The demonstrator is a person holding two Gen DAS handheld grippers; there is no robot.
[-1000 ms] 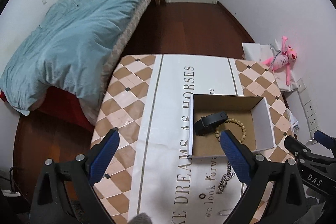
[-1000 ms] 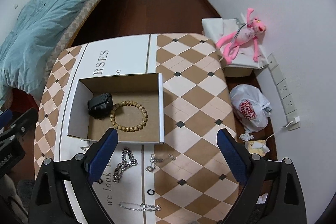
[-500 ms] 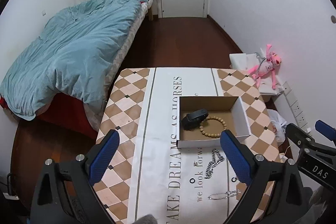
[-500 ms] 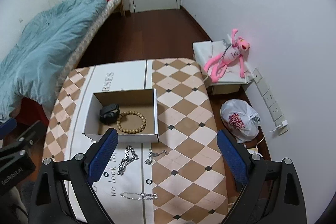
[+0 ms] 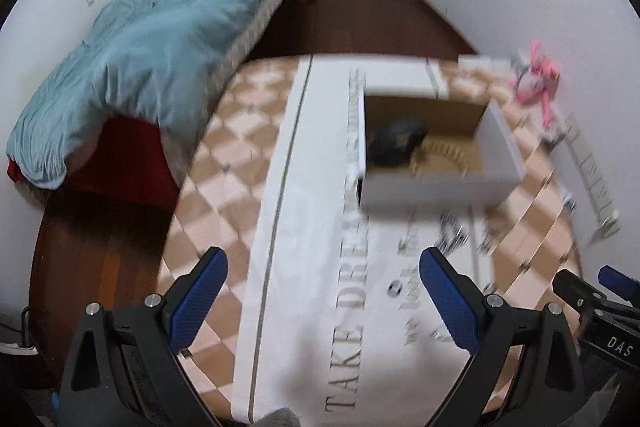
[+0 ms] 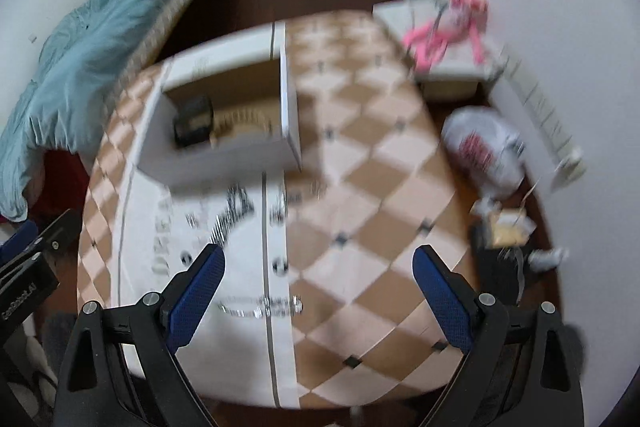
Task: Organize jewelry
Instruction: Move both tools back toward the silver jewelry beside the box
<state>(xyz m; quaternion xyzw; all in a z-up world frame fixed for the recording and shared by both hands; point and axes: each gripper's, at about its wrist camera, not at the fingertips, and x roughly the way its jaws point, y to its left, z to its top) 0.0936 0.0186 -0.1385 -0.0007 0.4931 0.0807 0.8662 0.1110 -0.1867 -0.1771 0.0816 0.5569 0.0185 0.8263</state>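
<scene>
An open cardboard box (image 5: 500,155) (image 6: 290,115) stands on the checkered table. Inside lie a black band (image 5: 396,143) (image 6: 192,119) and a wooden bead bracelet (image 5: 448,151) (image 6: 244,119). On the cloth in front of the box lie a silver chain (image 5: 452,239) (image 6: 232,211), a small silver piece (image 6: 296,203), rings (image 5: 394,287) (image 6: 280,265) and a thin sparkly bracelet (image 6: 260,307). My left gripper (image 5: 324,299) is open and empty above the near table. My right gripper (image 6: 316,295) is open and empty, over the thin bracelet. Both views are motion-blurred.
A bed with a blue duvet (image 5: 152,47) stands left of the table. A pink plush toy (image 6: 452,23) lies on a white box at the right, with a white plastic bag (image 6: 484,151) and a wall power strip (image 5: 592,163) beside it. The table (image 6: 380,227) carries a lettered runner.
Both grippers have dropped down and closer to the table after rising half a second ago; the views are now blurred. Both stay open and empty. The jewelry has not moved.
</scene>
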